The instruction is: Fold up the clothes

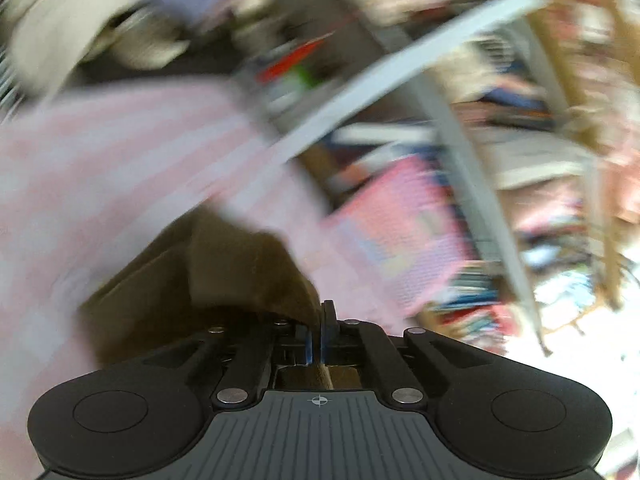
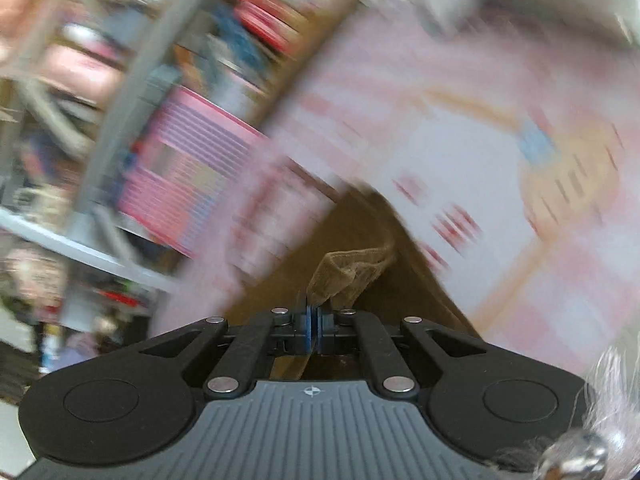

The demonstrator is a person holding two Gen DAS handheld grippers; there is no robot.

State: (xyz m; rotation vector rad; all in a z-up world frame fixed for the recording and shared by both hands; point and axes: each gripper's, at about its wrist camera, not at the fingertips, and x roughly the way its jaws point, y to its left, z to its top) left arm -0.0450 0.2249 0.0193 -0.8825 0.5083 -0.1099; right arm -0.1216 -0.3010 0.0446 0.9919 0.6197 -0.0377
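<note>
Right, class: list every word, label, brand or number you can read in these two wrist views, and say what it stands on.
None can be read.
Pink sheet: printed marks, blurred beyond reading.
Shelved books: covers smeared by motion.
Left gripper and right gripper: only a crosshair mark, no text.

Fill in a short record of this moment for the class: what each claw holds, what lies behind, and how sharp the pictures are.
left claw: shut on the brown garment
right claw: shut on a bunched edge of the same brown cloth
behind: pink checked fabric, shelves of books
image quality: heavy motion blur; only the claws and the brown cloth are sharp
fold state: cannot tell
</note>
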